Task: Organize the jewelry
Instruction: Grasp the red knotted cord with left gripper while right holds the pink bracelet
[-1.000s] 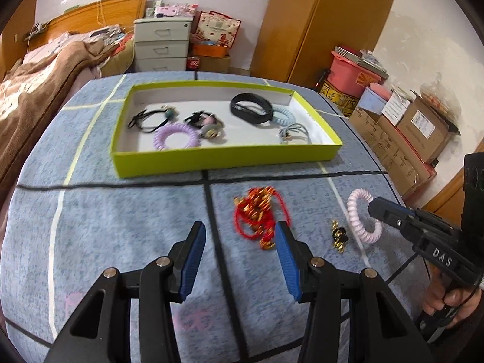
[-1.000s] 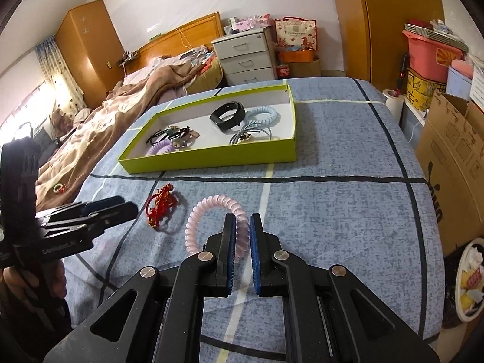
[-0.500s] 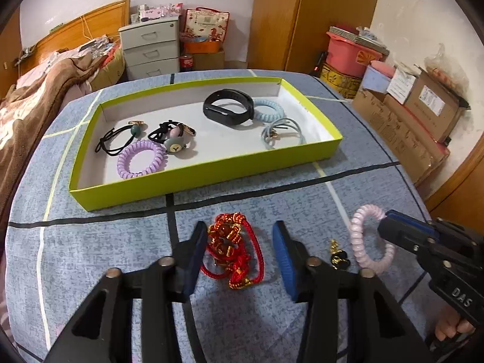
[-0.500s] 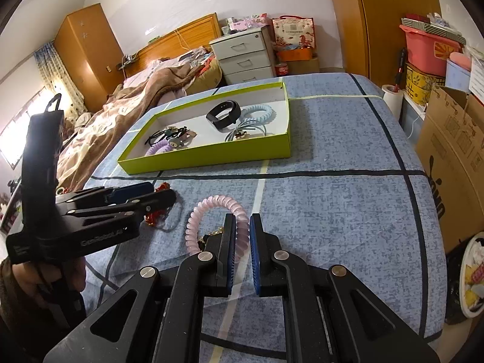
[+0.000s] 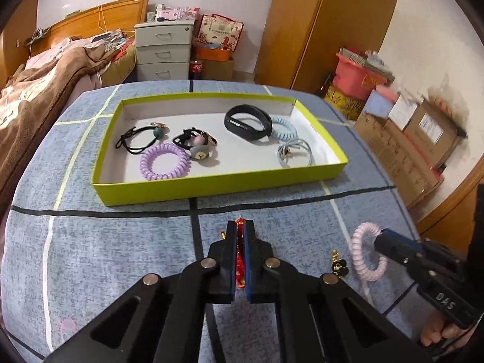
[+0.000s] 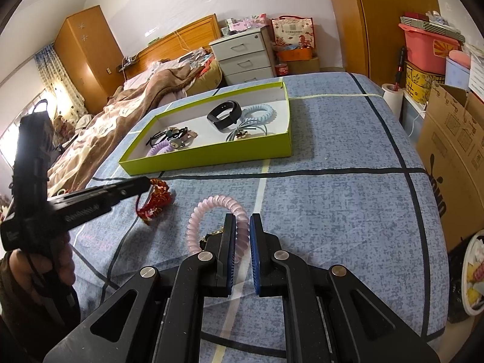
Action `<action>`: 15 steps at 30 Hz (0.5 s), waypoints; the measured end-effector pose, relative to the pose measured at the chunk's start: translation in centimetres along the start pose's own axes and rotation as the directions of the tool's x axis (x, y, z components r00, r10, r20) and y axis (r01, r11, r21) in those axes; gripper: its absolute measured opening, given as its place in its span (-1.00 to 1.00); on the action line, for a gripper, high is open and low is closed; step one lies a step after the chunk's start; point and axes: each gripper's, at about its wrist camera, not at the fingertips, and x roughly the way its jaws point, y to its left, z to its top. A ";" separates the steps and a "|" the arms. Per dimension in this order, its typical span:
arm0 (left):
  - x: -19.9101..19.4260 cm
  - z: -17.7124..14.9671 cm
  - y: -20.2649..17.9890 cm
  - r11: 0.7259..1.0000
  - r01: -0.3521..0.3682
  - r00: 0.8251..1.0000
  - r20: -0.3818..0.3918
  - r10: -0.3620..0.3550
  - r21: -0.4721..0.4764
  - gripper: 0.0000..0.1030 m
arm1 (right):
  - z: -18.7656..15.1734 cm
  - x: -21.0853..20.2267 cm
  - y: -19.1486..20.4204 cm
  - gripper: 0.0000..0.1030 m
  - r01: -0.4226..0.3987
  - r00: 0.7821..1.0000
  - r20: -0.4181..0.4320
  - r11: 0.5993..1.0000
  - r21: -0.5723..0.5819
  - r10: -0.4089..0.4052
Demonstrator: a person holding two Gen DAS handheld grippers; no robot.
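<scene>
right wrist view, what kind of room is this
A bedroom, most likely in a home. A bed with a brown blanket and wooden headboard stands at the left, a drawer unit sits beside it, and a wardrobe stands by the curtained window. The jewelry tray rests on a quilted blue cover.

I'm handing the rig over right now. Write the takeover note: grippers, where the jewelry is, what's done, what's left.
Left gripper: jaws have just closed on the red bracelet, which lies on the bedspread.
Right gripper: shut on the pink coil, also on the bedspread.
Small gold piece: loose between the two grippers.
Done: green tray already holds the purple coil, black band, blue coil and several hair ties.
Left: carry the bracelet and pink coil to the tray, then fetch the gold piece.
</scene>
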 end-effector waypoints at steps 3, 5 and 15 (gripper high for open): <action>-0.6 0.2 0.7 0.999 0.022 1.000 0.019 -0.021 -0.024 -0.92 | 0.0 0.0 0.1 -0.82 0.002 1.000 0.000 1.000 -0.001 -0.002; -0.9 0.4 1.2 0.998 0.040 0.999 0.026 -0.039 -0.048 -0.92 | 0.0 -0.1 0.1 -0.82 0.003 1.000 0.001 1.000 0.002 -0.003; -0.9 0.1 2.9 0.991 0.075 0.997 0.030 -0.072 -0.114 -0.82 | 0.0 -0.2 0.2 -0.81 0.003 1.000 0.003 1.000 0.003 -0.003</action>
